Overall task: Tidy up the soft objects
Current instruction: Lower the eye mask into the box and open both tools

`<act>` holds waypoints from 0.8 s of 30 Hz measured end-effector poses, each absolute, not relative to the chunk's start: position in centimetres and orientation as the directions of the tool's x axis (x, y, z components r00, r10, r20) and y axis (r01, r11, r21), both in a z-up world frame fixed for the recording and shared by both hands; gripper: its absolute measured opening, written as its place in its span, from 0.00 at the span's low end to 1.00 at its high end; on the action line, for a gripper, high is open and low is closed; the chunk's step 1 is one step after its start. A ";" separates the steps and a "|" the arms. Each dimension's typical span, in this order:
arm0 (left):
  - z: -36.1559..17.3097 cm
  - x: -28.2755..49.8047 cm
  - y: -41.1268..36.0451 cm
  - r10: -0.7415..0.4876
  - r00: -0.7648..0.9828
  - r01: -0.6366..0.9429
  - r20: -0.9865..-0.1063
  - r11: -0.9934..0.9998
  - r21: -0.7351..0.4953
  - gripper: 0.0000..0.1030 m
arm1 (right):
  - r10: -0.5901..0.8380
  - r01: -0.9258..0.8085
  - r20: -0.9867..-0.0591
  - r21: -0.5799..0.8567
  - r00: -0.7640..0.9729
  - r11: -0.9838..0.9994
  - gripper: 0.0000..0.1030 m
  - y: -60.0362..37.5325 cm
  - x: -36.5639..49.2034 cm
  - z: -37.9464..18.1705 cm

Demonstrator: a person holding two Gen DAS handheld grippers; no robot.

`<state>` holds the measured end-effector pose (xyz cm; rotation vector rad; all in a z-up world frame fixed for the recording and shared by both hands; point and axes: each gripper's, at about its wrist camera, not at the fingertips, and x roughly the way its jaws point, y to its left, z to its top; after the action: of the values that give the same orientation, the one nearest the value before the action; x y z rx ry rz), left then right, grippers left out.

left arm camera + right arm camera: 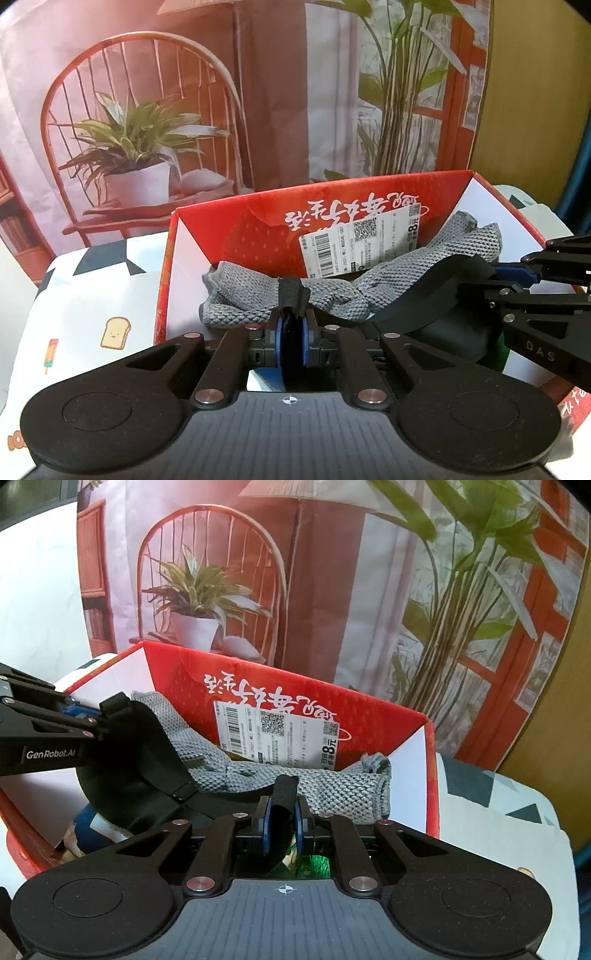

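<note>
Both tools are over the red box now, each clamped tight on one end of a black strap. The left tool pinches its end just above the box's near edge; the right tool grips the other. The strap sags between them across a grey knitted cloth lying inside along the far wall, under a white label.

black strap | stretched across box | over grey cloth, apparently
</note>
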<state>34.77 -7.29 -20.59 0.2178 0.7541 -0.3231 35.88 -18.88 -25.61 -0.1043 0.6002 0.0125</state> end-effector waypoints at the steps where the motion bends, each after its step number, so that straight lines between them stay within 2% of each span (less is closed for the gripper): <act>1: -20.6 34.8 -7.3 -0.219 0.678 0.372 -0.702 0.925 0.071 0.14 | -0.026 -0.036 -0.566 -0.097 0.824 0.995 0.15 -18.9 35.9 -25.6; 2: -20.6 34.7 -7.2 -0.224 0.679 0.377 -0.699 0.924 0.069 0.22 | -0.033 -0.029 -0.567 -0.100 0.823 0.995 0.19 -18.9 35.9 -25.7; 3: -20.6 34.6 -7.2 -0.229 0.689 0.376 -0.687 0.924 0.070 0.36 | -0.047 -0.020 -0.567 -0.111 0.823 0.994 0.21 -18.9 35.8 -25.7; 5: -20.3 34.4 -7.0 -0.243 0.697 0.380 -0.674 0.923 0.061 0.54 | -0.084 -0.010 -0.552 -0.164 0.829 0.986 0.21 -18.5 35.5 -25.8; 6: -20.1 34.2 -6.9 -0.251 0.704 0.384 -0.664 0.921 0.059 0.56 | -0.094 -0.007 -0.544 -0.181 0.834 0.984 0.24 -18.5 35.3 -25.7; 7: -19.9 33.9 -6.8 -0.258 0.709 0.388 -0.656 0.920 0.057 0.57 | -0.105 0.001 -0.537 -0.189 0.837 0.982 0.26 -18.5 35.0 -25.6; 9: -19.3 33.5 -6.7 -0.272 0.717 0.395 -0.641 0.917 0.053 0.60 | -0.102 0.012 -0.519 -0.174 0.848 0.985 0.39 -18.8 34.3 -25.2; 11: -18.6 32.8 -6.3 -0.306 0.719 0.411 -0.624 0.911 0.027 0.61 | -0.100 0.022 -0.500 -0.160 0.860 0.987 0.44 -19.2 33.6 -24.8; 16: -16.8 29.5 -4.4 -0.354 0.747 0.427 -0.562 0.904 -0.003 0.61 | -0.002 -0.011 -0.393 -0.029 0.919 1.000 0.46 -20.7 30.4 -23.3; 20: -16.3 26.3 -2.1 -0.392 0.756 0.417 -0.524 0.906 -0.075 0.61 | 0.031 -0.019 -0.320 0.040 0.947 0.999 0.46 -21.3 27.2 -23.1; 24: -17.1 23.5 -0.4 -0.371 0.779 0.377 -0.506 0.921 -0.094 0.61 | 0.043 -0.021 -0.272 0.082 0.961 0.996 0.46 -21.3 24.3 -23.8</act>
<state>23.46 -0.42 -17.06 0.0126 0.5446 -0.4044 24.34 -21.31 -23.79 0.0791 0.2766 0.0321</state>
